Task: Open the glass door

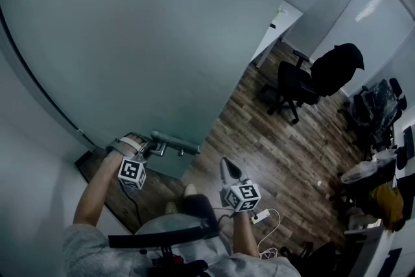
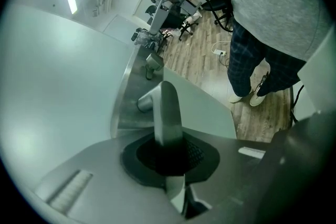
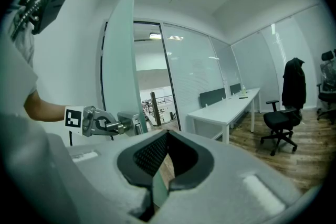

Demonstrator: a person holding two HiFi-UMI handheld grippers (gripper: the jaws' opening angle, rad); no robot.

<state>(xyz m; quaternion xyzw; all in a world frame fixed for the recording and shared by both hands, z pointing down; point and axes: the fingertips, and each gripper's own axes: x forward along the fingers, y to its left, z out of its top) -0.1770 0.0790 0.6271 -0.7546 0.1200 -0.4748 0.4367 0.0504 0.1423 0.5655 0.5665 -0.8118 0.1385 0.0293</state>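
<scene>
The frosted glass door stands ajar and fills most of the head view. Its metal lever handle sticks out near the door's lower edge. My left gripper is shut on that handle. In the left gripper view the lever runs straight between the dark pads. My right gripper hangs apart to the right over the wooden floor, shut and holding nothing. The right gripper view shows the door's edge, with the left gripper at the handle.
A black office chair with a dark coat stands beyond the doorway, near a white desk. A power strip with a cable lies on the floor by my feet. Bags and clutter line the right side.
</scene>
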